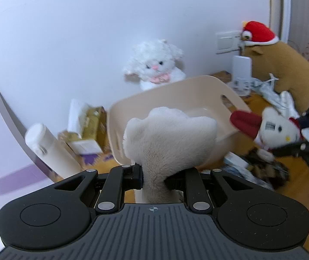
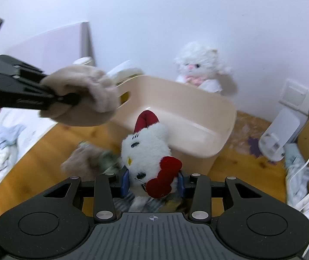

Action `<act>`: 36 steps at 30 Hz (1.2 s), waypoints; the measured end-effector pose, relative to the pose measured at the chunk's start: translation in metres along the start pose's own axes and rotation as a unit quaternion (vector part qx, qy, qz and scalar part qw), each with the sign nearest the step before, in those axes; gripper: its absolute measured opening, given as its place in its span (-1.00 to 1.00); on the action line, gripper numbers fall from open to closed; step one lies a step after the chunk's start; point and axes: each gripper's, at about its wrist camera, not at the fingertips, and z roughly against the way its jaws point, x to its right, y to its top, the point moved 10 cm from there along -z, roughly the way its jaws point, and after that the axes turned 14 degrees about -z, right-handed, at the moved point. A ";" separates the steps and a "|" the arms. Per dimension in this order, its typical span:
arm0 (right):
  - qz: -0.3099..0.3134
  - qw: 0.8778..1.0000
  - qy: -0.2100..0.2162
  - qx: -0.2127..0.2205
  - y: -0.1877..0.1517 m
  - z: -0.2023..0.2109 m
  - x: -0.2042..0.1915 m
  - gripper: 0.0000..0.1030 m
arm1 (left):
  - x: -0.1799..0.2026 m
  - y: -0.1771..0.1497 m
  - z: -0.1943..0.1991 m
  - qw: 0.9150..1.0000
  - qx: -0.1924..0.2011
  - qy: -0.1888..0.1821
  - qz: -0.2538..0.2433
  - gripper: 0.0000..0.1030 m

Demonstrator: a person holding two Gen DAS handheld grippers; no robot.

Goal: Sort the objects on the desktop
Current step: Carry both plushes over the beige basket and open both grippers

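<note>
Left tongs [image 1: 153,176] pinch a beige plush paw [image 1: 169,134], right tongs [image 2: 153,183] a white kitty doll [image 2: 145,149]; crowding the bin [image 2: 197,108] at centre frame, they risk colliding

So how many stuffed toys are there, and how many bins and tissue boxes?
Stuffed toys: 4 (beige plush in the left gripper, kitty plush in the right gripper, fluffy white cat, brown plush with red hat)
Bins: 1 (beige bin)
Tissue boxes: 1 (gold tissue box)
Total: 6
</note>
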 end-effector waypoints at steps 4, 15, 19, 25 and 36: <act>-0.017 0.999 -0.029 0.006 0.025 -0.024 0.025 -0.24 | -0.012 0.016 -0.020 1.000 0.008 0.016 -0.014 -0.67; -0.107 0.991 -0.071 -0.030 0.042 -0.094 0.061 -0.24 | -0.016 0.021 -0.109 0.998 -0.059 0.001 -0.019 -0.67; -0.130 0.986 -0.088 -0.048 0.039 -0.111 0.070 -0.24 | -0.005 0.019 -0.140 0.995 -0.089 -0.035 0.000 -0.67; -0.130 0.985 -0.094 -0.060 0.037 -0.126 0.072 -0.20 | 0.008 0.013 -0.167 0.990 -0.125 -0.061 0.024 -0.64; -0.177 0.982 -0.044 -0.056 0.039 -0.121 0.068 0.76 | 0.008 0.005 -0.165 0.989 -0.133 -0.051 0.039 0.37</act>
